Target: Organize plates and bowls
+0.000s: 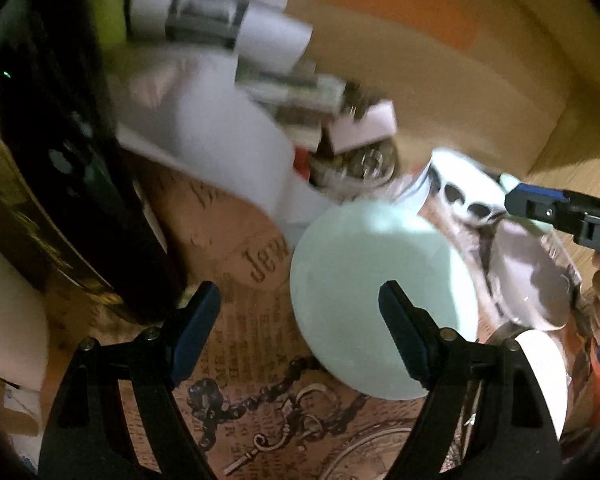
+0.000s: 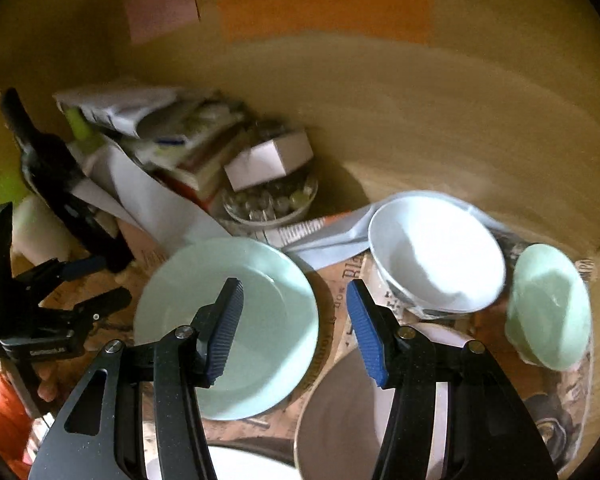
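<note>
Two hand-held grippers hover over a cluttered wooden table laid with a vintage newsprint-patterned cloth (image 1: 260, 360). The left gripper (image 1: 300, 312) hangs with its jaws spread wide and nothing between the pads, its right finger over the near rim of a pale green plate (image 2: 228, 324) lying flat near the middle of the cloth. The right gripper (image 2: 296, 328) is partly spread and empty, its fingers straddling that plate's right edge. Toward the table's far right stands a white bowl (image 2: 436, 264), with a pale green bowl (image 2: 548, 304) just beside it at the cloth's right edge. A brown plate (image 2: 340, 416) lies along the near side. A glass dish of marbles (image 2: 268, 200) and stacked papers (image 2: 160, 148) crowd the far left.
</note>
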`<state>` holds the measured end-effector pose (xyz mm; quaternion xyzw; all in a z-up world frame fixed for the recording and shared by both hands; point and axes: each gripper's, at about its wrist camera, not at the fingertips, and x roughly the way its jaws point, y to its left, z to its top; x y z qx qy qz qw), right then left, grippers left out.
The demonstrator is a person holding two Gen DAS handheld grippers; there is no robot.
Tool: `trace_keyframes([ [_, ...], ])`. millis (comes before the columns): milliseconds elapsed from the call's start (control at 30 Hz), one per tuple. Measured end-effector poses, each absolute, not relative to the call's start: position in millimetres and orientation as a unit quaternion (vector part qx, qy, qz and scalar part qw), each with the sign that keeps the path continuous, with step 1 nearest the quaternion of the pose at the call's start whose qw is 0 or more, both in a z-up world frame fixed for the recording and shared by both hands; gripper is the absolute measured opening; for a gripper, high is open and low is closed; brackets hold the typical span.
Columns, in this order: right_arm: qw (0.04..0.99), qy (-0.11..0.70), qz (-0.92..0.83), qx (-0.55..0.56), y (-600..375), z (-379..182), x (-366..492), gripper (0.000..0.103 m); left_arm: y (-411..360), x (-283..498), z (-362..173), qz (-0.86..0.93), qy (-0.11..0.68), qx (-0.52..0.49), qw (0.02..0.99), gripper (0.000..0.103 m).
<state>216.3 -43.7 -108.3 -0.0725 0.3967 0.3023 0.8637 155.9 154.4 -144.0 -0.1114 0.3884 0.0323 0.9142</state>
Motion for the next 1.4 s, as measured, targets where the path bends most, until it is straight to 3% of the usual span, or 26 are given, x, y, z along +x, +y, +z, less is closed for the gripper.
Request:
trace_keyframes([
  [200, 0.833, 0.449, 0.312, -0.085, -27, -135, 240, 0.050, 153, 165, -169, 0.020, 0.428, -0.114, 0.896, 0.081],
  [400, 0.817, 0.479, 0.298, -0.117, -14, -153, 253, 0.049, 149, 165, -179, 0.005, 0.439, -0.113, 0.891, 0.060],
  [533, 0.805, 0.500, 0.295, -0.124, -9, -163, 261, 0.033, 149, 169, -183, -0.004, 0.440, -0.111, 0.891, 0.045],
  [733, 0.794, 0.523, 0.284, -0.124, -7, -173, 272, 0.024, 148, 169, -187, -0.022, 0.445, -0.115, 0.888, 0.033],
  [1400, 0.777, 0.524, 0.293, -0.191, 22, -178, 259, 0.023, 138, 174, -193, -0.029, 0.445, -0.092, 0.890, 0.031],
])
